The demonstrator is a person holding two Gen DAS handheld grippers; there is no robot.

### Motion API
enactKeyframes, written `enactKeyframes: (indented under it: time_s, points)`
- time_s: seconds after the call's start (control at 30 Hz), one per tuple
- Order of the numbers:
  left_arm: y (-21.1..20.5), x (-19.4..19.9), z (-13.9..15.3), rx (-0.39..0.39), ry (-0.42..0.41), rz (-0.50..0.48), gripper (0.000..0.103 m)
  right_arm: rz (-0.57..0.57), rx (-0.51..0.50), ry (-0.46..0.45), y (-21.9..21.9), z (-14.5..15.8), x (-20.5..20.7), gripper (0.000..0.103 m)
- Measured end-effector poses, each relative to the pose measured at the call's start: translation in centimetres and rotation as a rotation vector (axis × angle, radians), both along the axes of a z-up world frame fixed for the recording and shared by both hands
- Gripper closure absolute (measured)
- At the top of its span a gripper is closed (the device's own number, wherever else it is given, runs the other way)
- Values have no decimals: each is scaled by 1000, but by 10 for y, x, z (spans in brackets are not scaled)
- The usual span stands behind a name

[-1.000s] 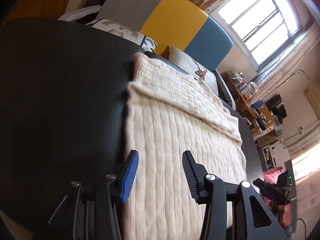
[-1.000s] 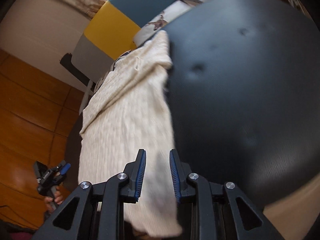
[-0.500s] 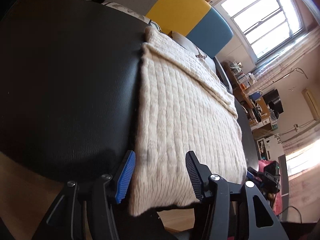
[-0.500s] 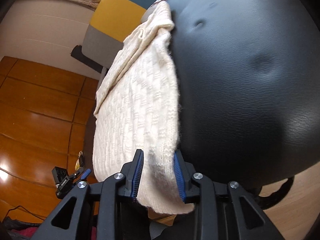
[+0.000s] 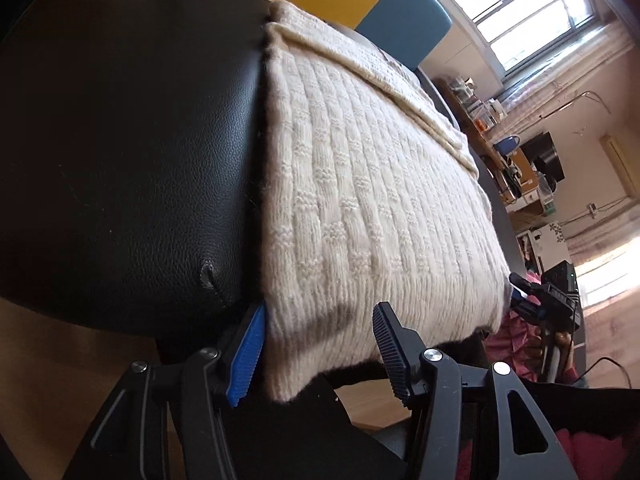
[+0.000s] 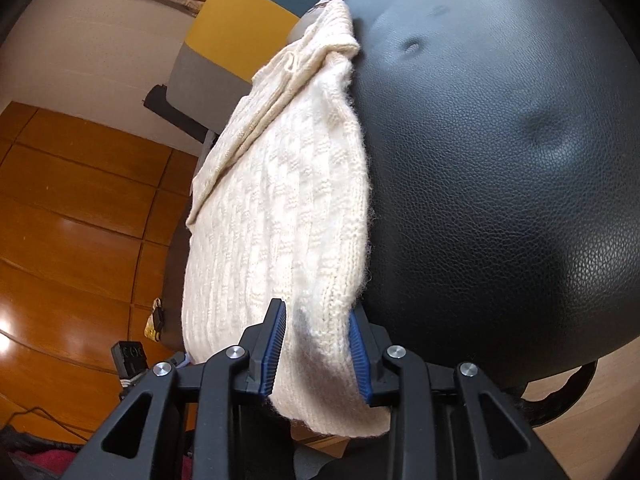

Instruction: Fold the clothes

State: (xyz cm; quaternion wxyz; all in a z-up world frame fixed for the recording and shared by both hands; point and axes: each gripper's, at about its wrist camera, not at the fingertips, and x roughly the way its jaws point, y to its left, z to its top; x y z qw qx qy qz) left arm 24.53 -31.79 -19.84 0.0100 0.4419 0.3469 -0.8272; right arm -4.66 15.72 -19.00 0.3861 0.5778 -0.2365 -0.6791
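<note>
Cream knit sweater (image 5: 360,184) lying folded along a black leather cushion (image 5: 128,140), ribbed side up, a narrower folded layer across its far end, near hem spilling over the cushion's front edge. Seen again from the right wrist (image 6: 280,216), bunched at the far end near the sofa back.

Left claw (image 5: 316,348) spread wide at the hanging hem: blue pad (image 5: 246,354) touching the sweater's left edge, black pad (image 5: 390,354) well clear of the cloth on the other side. Released, gripping nothing.

Right claw (image 6: 316,348) straddling the other near corner of the hem, knit filling the gap between both blue pads (image 6: 274,350). Apparently clamped on the cloth, though the pinch looks light and can't be told for sure.

Right claw also visible from the left wrist (image 5: 548,300), at the sweater's far corner, over a pink garment (image 5: 516,336).

Beyond the cushion: a sofa back in grey, yellow and blue panels (image 6: 240,36). Bright window (image 5: 520,12) up high, cluttered shelves (image 5: 504,140) below it. Glossy orange wood floor (image 6: 68,208) off to one side.
</note>
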Motion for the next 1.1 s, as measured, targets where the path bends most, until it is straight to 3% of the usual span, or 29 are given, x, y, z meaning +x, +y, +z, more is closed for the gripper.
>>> enactKeyframes:
  time_s: [0.17,0.23,0.3,0.33,0.37,0.43,0.57,0.67,0.77,0.8,0.87,0.97,1.1]
  points:
    - [-9,5,-4,83,10,29,47,11,29,48,-2,2,4,73]
    - [-14,8,-7,133,19,46,48,17,44,77,-3,4,6,79]
    - [-15,9,-8,164,24,53,64,24,60,106,-4,5,8,82]
    - [-15,9,-8,163,23,53,84,28,68,121,-4,6,10,84]
    - [-15,8,-7,159,22,52,86,25,68,121,-4,5,10,85]
    - [-13,7,-6,152,21,49,88,17,60,111,-2,3,9,84]
    - [-11,3,-4,138,20,44,85,-47,-43,0,10,-10,3,82]
    - [-9,1,-2,127,19,40,77,-53,-73,35,12,-11,7,82]
    - [-8,-2,-1,116,18,37,71,-33,-43,86,8,-6,10,82]
    - [-7,-3,0,113,17,35,72,-32,-30,84,6,-4,10,82]
    - [-8,-5,5,124,38,37,92,-23,1,106,2,1,11,82]
    - [-11,-10,14,152,84,41,93,-1,41,152,-5,11,14,86]
    - [-15,-16,26,190,145,46,93,10,-3,195,-8,23,10,90]
